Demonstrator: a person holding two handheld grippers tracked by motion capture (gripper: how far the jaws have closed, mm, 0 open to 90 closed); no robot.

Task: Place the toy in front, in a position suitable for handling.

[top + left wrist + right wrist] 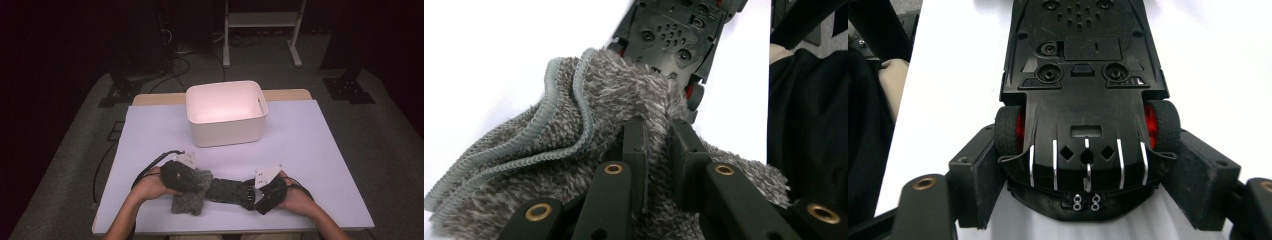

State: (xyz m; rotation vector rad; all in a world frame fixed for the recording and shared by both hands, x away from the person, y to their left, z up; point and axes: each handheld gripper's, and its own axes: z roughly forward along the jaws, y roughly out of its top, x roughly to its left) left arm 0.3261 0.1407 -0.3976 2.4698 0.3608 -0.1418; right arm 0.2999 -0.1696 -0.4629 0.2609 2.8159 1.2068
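Left gripper (192, 177) is pinched shut on the fuzzy grey cloth (574, 150); toy car (227, 190) lies belly-up at its 3 o'clock, long axis running 9-to-3; right gripper (251, 192) clamps the tail.

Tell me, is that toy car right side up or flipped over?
Flipped over: the toy car shows its flat black underside with screw holes, held at its wheels by the right gripper.

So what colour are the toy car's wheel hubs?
Red hubs, black tyres; clearest in the right gripper view.
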